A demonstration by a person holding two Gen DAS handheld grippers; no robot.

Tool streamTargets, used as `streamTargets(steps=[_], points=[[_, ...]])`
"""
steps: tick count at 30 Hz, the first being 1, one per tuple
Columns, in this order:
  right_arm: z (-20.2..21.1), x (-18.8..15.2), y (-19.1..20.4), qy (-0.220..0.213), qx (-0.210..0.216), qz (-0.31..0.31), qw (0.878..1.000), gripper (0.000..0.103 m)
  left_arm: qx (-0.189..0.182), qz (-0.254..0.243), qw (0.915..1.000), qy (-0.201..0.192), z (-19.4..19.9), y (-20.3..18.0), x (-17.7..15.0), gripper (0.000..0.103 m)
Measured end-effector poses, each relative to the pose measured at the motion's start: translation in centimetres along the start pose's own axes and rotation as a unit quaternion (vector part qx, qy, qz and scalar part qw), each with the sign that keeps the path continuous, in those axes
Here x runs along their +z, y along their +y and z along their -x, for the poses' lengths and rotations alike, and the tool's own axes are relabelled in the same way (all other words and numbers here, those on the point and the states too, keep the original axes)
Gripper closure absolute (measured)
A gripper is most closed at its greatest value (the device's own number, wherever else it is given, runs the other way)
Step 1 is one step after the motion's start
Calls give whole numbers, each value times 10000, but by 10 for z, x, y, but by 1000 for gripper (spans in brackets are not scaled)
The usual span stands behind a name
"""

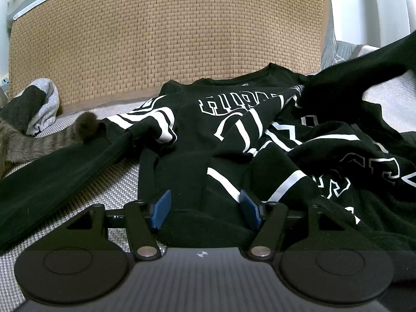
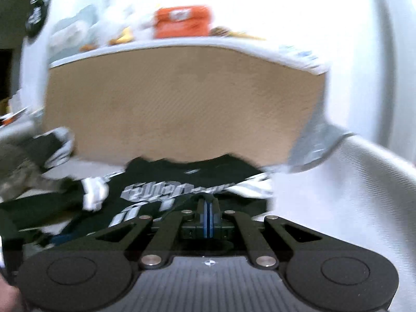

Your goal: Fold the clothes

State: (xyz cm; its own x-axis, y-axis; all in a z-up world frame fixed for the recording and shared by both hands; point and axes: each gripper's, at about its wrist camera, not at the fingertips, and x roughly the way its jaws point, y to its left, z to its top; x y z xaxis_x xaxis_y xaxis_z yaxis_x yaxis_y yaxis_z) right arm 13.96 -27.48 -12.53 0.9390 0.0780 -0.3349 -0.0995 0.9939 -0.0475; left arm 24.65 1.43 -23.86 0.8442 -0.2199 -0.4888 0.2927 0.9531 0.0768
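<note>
Black sweatshirt [image 1: 234, 135] with white block lettering and white sleeve stripes lies crumpled on a grey woven bed cover [image 1: 114, 189], collar toward the rattan headboard [image 1: 166, 36]. Left sleeve runs out flat to the side; right side is bunched over the chest print.

Left tool [image 1: 205, 208] stands roughly half open, blue pads either side of a raised fold near the hem, not pressing it. Right tool [image 2: 208, 218] is fully closed, pads together; right wrist view is blurred and I cannot tell if any cloth is pinched between them. In the left wrist view a dark stretch of fabric rises toward the right edge.

A tabby cat [image 1: 15, 143] lies beside the left sleeve, and a grey and black garment [image 1: 39, 104] sits by the headboard.

Handling guess: soft, limp, light knit, drapes and slides on itself, nothing fragile. Best holds look like shoulder seam, cuff or hem edge, 1 layer pinched, not the bunched middle.
</note>
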Motion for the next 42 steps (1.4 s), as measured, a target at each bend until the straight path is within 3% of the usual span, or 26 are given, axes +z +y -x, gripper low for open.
streamTargets(steps=[3, 5, 11, 17, 24, 31, 37, 42], points=[[14, 10, -41, -31, -324, 26, 9995, 101, 3, -4, 10000, 3, 1, 0, 0, 40], [25, 11, -60, -76, -599, 355, 9975, 101, 8, -8, 10000, 2, 1, -1, 0, 40], [42, 10, -113, 134, -1238, 1219, 9847, 101, 12, -10, 10000, 2, 1, -1, 0, 40], [57, 17, -167, 343, -1772, 1638, 9698, 101, 2, -13, 10000, 4, 1, 0, 0, 40], [52, 27, -226, 885, -2112, 1574, 9606, 101, -7, -27, 10000, 3, 0, 2, 0, 40], [33, 1, -252, 1908, -1712, 856, 9628, 101, -3, -29, 10000, 4, -1, 2, 1, 40], [28, -10, -279, 2534, -1246, -148, 9592, 101, 5, -20, 10000, 1, 0, 1, 0, 40], [33, -19, -276, 2588, -1313, -35, 9570, 101, 14, -25, 10000, -1, 0, 0, 0, 40]])
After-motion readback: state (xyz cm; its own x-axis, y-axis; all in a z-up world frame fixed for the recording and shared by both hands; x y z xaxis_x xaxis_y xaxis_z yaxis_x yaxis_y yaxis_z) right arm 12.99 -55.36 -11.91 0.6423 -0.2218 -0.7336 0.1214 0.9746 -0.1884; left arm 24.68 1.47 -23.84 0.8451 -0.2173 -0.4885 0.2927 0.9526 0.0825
